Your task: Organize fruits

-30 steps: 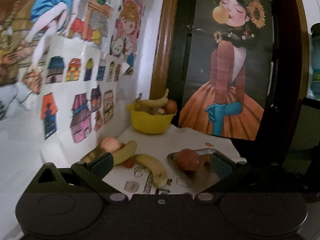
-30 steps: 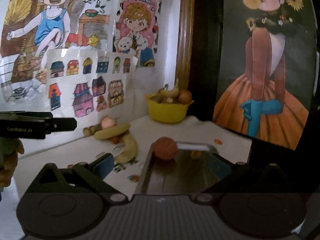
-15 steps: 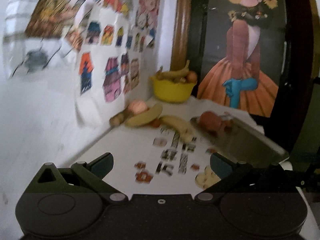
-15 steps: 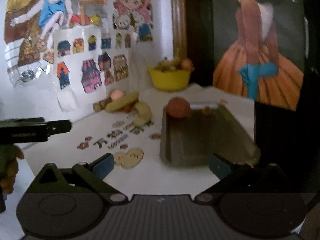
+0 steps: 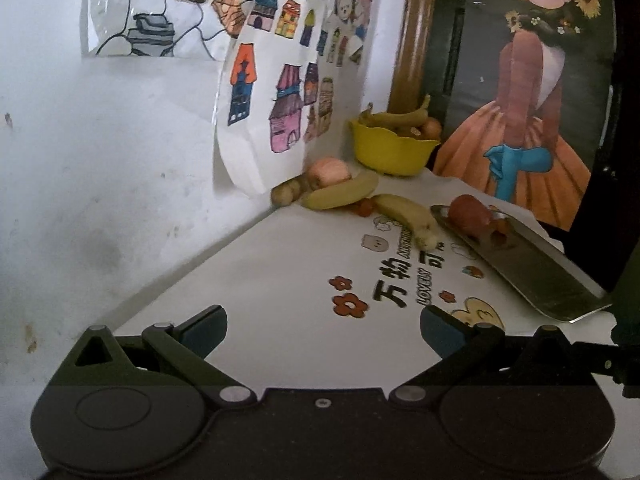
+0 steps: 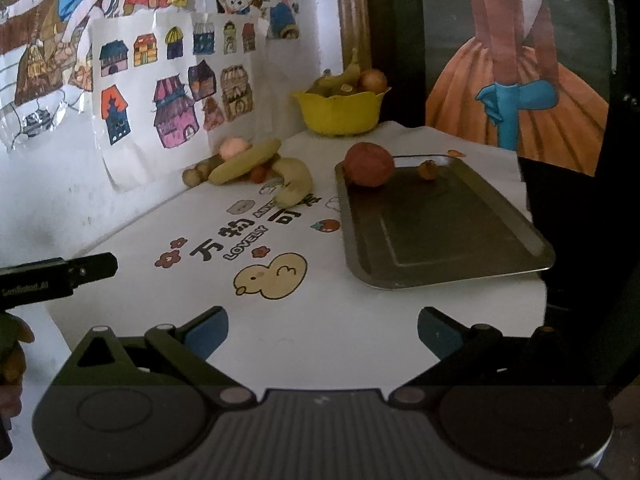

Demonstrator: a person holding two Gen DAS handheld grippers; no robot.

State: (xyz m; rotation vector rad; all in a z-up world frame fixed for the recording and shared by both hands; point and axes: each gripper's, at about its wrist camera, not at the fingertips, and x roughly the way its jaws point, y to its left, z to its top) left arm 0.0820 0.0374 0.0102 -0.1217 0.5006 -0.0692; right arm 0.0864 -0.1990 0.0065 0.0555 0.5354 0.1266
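We are holding the left claw (image 5: 323, 330) and right claw (image 6: 322, 330) wide open and empty, facing the loose yellow bananas (image 6: 244, 161) beside the grey metal tray (image 6: 440, 236).

A round red fruit (image 6: 368, 164) and a tiny orange one (image 6: 427, 169) sit on the metal tray (image 6: 440, 248). Two yellow bananas (image 6: 245, 161) lie beside it. A yellow bowl (image 6: 340, 111) holds more fruit.

The white tablecloth (image 6: 360, 320) bore large black Chinese characters, "万物" (image 6: 224, 242) and "可" (image 6: 280, 216), with the word "LOVELY" (image 6: 246, 243) printed beside them. A second line of small Latin capitals farther back was too blurred to read. The black tool (image 6: 52, 278) at the left edge carried small white lettering, not clearly legible.
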